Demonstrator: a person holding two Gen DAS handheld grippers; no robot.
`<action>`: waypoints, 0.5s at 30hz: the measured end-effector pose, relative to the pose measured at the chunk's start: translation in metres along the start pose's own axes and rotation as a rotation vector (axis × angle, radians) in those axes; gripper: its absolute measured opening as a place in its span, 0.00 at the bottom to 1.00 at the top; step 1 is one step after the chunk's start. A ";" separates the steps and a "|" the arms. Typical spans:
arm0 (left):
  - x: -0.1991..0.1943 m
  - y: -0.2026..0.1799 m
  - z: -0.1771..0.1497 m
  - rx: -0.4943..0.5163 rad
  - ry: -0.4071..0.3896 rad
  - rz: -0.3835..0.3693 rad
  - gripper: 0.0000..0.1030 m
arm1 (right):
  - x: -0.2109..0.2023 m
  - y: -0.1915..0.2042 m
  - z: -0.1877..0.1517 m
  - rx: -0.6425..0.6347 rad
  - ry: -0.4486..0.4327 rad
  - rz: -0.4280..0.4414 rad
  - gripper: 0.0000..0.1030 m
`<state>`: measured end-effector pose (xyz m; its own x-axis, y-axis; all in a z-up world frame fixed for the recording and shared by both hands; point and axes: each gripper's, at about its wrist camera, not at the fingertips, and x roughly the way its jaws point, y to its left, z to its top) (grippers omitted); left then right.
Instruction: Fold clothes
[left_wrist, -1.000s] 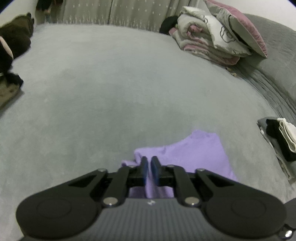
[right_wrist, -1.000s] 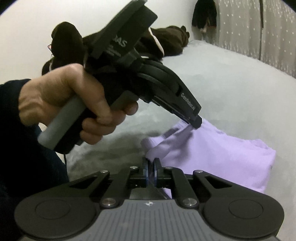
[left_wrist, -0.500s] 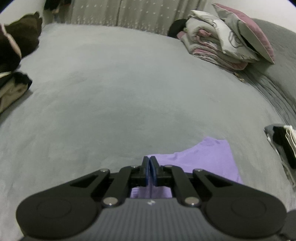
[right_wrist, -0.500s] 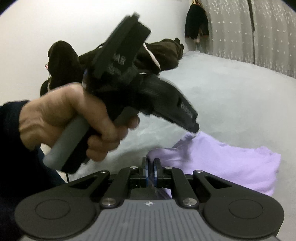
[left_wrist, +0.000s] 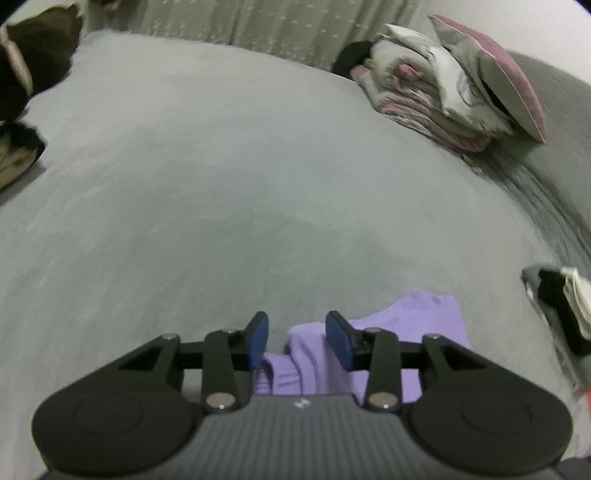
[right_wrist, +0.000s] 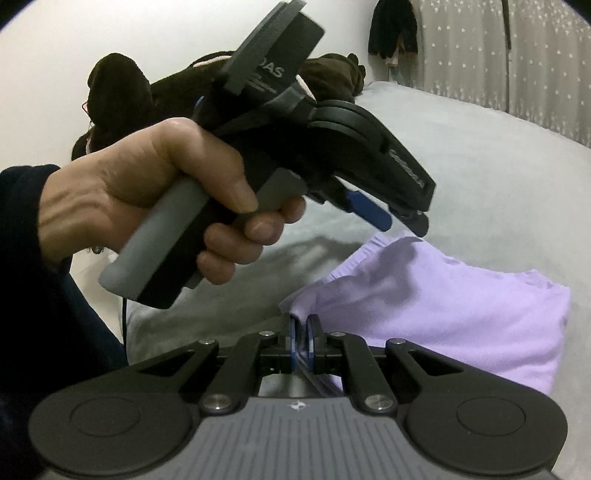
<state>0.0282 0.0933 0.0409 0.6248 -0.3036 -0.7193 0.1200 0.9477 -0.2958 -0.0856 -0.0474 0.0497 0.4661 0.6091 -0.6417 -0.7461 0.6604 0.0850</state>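
The purple garment (right_wrist: 443, 306) lies on the grey bed (left_wrist: 221, 184), doubled over at its near edge. The left hand-held gripper (left_wrist: 297, 338), pinched shut on that edge half a second ago, now stands wide just above it — the cloth is let go. The right hand-held gripper (right_wrist: 302, 332) stays clamped on a corner, so this fold looks laid, with only its release left.

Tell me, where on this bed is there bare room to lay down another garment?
The wide grey bedspread lies bare ahead of the folded lilac garment, out to the curtain. Its edges are crowded: the stack of pink-and-white bedding far right, the dark brown plush toy far left, and the small black-and-white pile on the right.
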 end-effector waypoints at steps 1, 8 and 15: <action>0.002 -0.002 -0.001 0.018 0.000 0.002 0.15 | 0.001 0.000 -0.001 -0.001 0.003 -0.001 0.09; -0.010 0.000 0.004 0.003 -0.057 -0.015 0.07 | -0.009 -0.004 0.001 0.005 -0.043 -0.016 0.09; -0.010 0.005 0.008 0.002 -0.077 0.008 0.07 | -0.008 0.004 0.001 -0.030 -0.063 -0.023 0.08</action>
<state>0.0289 0.1018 0.0522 0.6830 -0.2881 -0.6712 0.1167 0.9502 -0.2890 -0.0921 -0.0492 0.0563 0.5114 0.6208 -0.5942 -0.7482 0.6618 0.0474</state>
